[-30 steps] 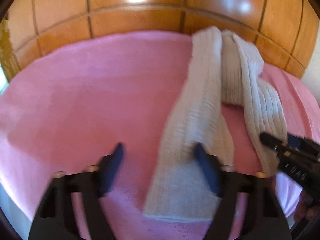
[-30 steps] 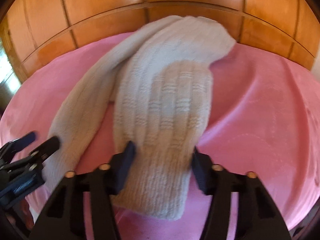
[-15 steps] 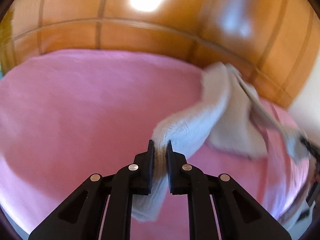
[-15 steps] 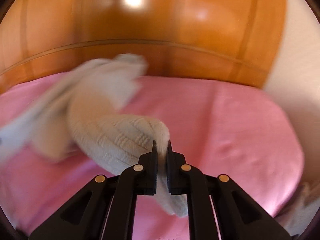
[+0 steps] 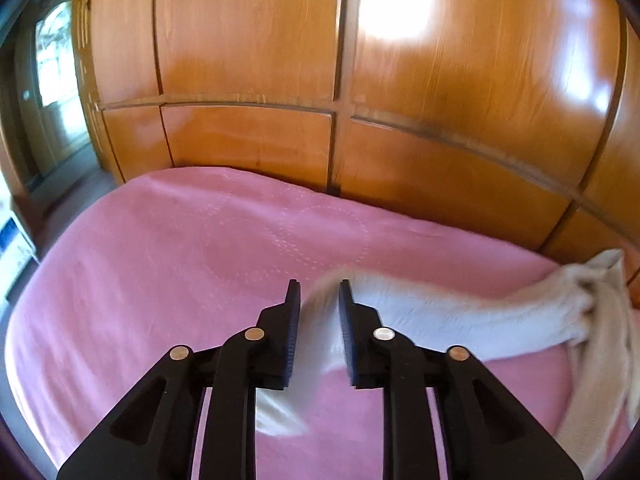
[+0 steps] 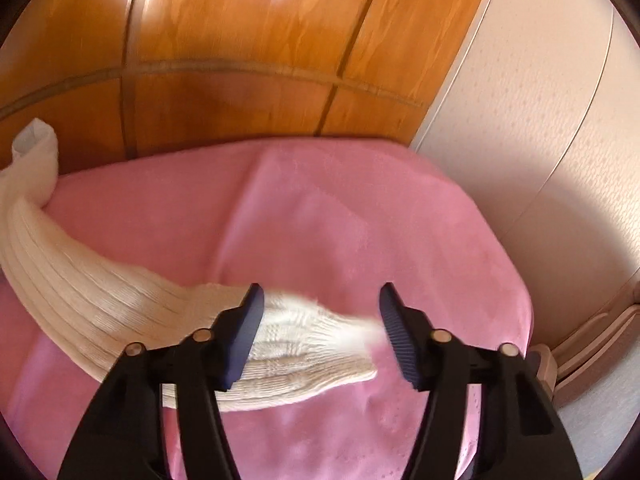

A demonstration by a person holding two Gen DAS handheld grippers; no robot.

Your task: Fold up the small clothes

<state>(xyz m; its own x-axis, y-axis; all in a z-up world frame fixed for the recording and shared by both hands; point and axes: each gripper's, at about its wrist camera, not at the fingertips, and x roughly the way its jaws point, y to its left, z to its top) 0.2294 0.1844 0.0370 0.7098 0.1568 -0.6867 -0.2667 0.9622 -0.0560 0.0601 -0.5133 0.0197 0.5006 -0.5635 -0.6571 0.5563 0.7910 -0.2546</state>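
- Now the left claw (image 5: 319, 295) stands narrowly parted; its jaws have just been opening, and one blurred end of the cream ribbed knitted garment (image 5: 460, 312) lies between them, with a thin gap showing beside each pad.
- From that end the garment runs right across the pink bedspread (image 5: 180, 260) to a bunched part at the edge of the left wrist view, where another strip of it drops toward the lower right.
- Likewise the right claw (image 6: 321, 298) stands wide; its jaws have just been opening, and the garment's other end (image 6: 312, 344) lies loose on the bedspread (image 6: 340, 220) between them, clear of the right pad.
- Behind the bed stands a glossy orange-brown wooden panelled wardrobe (image 5: 248, 60), and a pale textured wall (image 6: 540, 120) shows to the right.
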